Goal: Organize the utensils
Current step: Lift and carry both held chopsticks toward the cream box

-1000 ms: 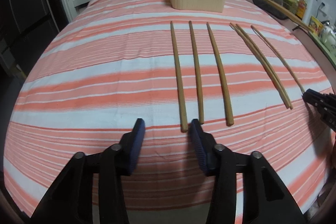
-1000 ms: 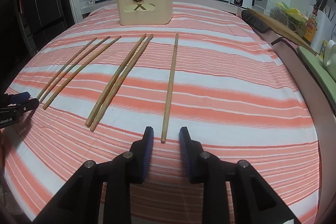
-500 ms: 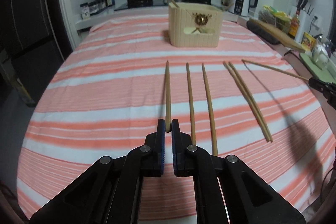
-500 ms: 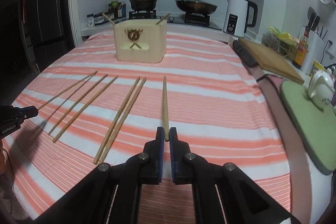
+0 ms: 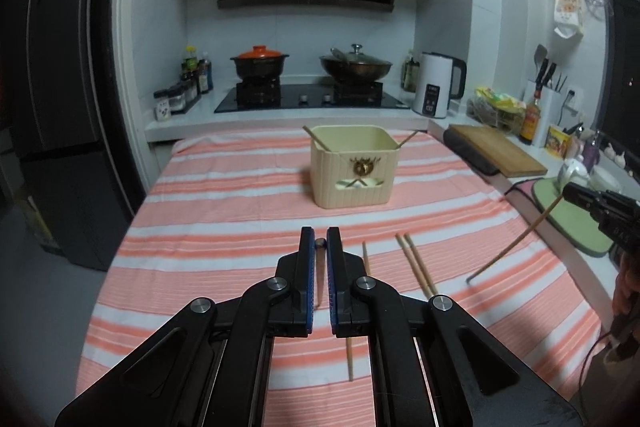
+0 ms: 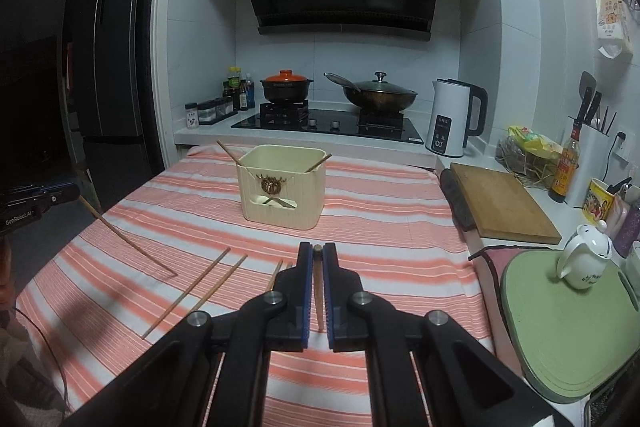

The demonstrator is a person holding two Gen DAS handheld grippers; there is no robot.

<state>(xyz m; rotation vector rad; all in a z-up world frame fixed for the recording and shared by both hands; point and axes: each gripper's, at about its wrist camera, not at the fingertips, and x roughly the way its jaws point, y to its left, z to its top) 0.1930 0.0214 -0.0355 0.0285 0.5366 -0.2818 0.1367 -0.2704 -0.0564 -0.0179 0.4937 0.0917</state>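
While both grippers hang above the striped cloth, the left gripper (image 5: pixel 320 241) pinches one chopstick (image 5: pixel 319 275) and the right gripper (image 6: pixel 318 249) another chopstick (image 6: pixel 318 287), each dangling tip-down. Straight ahead stands the cream holder (image 5: pixel 352 167), open-topped, about equally near both, so each stick needs uprighting.

The right tool (image 6: pixel 317 251) is clamping a wooden chopstick (image 6: pixel 318 283) between its blue pads, just in front of the cream utensil holder (image 6: pixel 280 193). Left of that holder, the left tool (image 6: pixel 52 195) is holding another chopstick (image 6: pixel 124 237) slanting down to the striped desk (image 6: pixel 400 227).
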